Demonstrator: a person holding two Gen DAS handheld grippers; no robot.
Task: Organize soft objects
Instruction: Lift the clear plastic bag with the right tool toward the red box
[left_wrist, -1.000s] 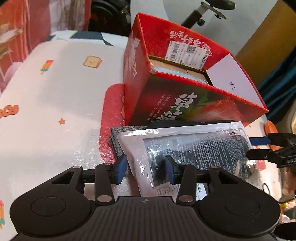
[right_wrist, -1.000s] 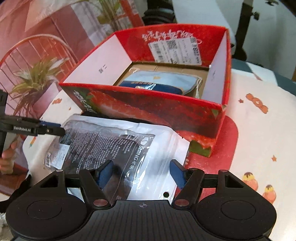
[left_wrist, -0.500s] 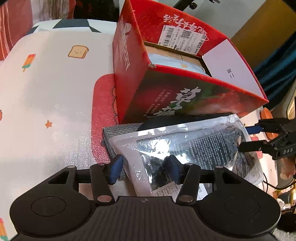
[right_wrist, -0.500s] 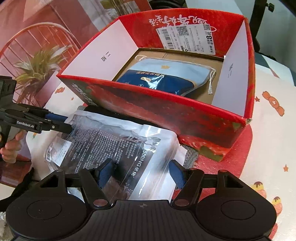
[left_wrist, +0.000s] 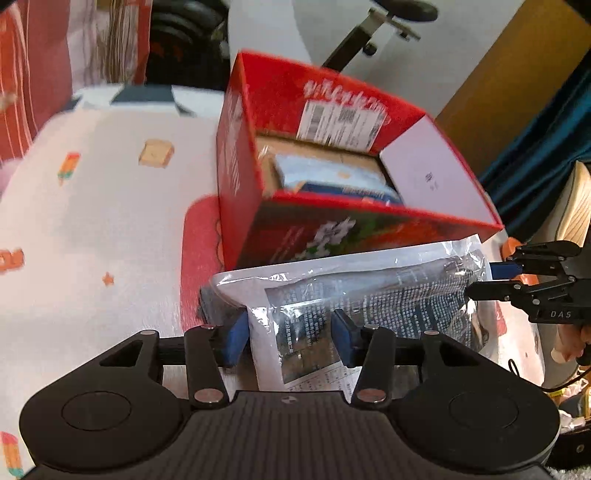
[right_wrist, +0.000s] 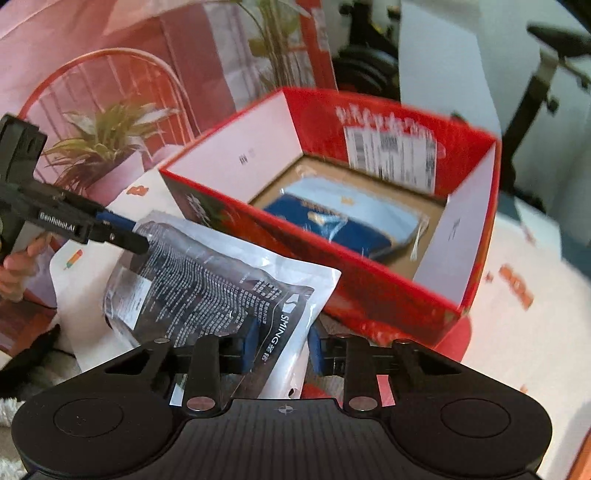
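The left gripper is closing its blue-padded jaws on one end of the clear plastic packet of dark folded fabric with a white printed back; the packet's edge is between the pads, which appear to be touching it. The right gripper is also closing, its pads narrowing onto the opposite end of the same packet, which is sitting between them and looks pinched. The packet is hanging between the two tools, just in front of the near wall of the open red cardboard box printed with strawberries, above the white bed cover with small cartoon prints.

By my reading, the step in hand is carrying this packet up and over the box's near rim. The next move calls for both grippers rising together, clearing the wall, then lowering the packet beside the light-blue and navy drawstring pouch already lying on the box floor.

Readable writing: "SMING" on the packet's white strip, "GenRobot.AI" on the left tool seen from the right wrist, "DAS" on the right tool seen from the left wrist. A white barcode shipping label is stuck on the box's far inner wall; its text is too blurred to read.
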